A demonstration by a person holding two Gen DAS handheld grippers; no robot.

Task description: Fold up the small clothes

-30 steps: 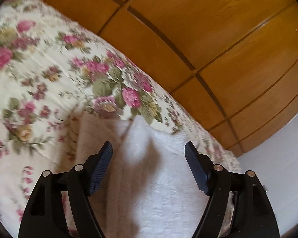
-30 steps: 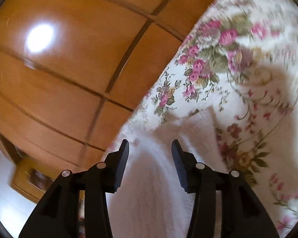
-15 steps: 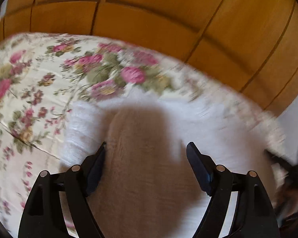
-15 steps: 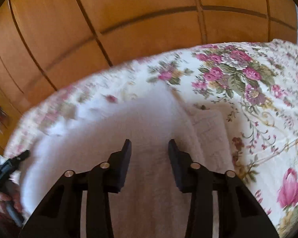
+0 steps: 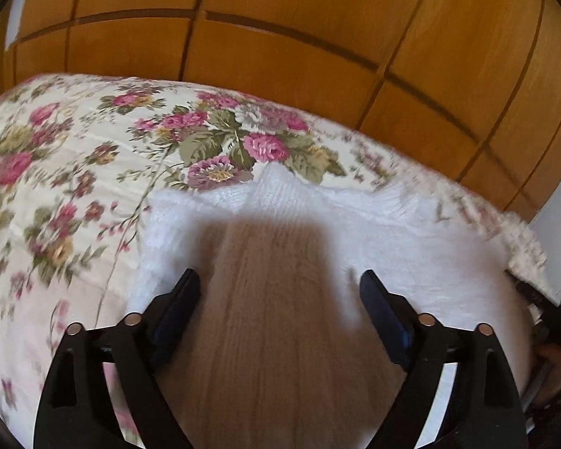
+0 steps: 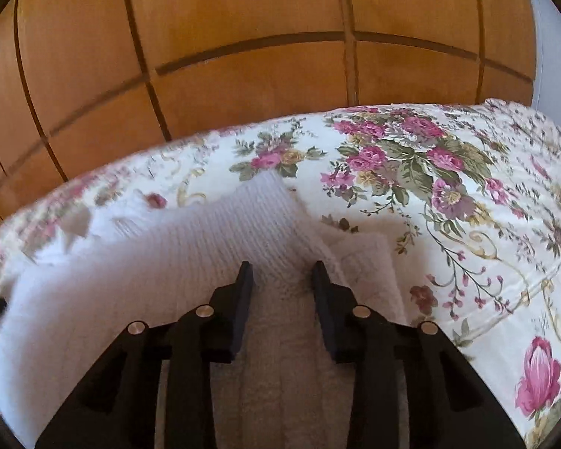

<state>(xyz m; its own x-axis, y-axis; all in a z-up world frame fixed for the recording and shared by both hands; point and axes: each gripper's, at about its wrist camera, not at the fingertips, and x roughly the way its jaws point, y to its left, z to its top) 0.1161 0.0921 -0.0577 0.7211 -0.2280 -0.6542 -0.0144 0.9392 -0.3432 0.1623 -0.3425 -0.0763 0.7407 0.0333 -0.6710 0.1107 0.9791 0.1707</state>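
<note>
Lying flat on the flowery bedspread point(image 5: 74, 172): a white knitted sweater point(image 5: 411, 247), right under both sets of jaws. Hanging over the middle of it, the left gripper point(image 5: 278, 288), jaws spread wide and just been opening, nothing pinched. Hanging over its edge, the right gripper point(image 6: 282, 280), jaws partly open, just been closing a bit, not squeezing the knit. Standing behind the jaws, brown wooden wardrobe doors point(image 6: 243, 37).

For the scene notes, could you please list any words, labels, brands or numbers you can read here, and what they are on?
None: no readable text on the white knitted garment, the floral bedspread, the wooden wardrobe or either gripper.
</note>
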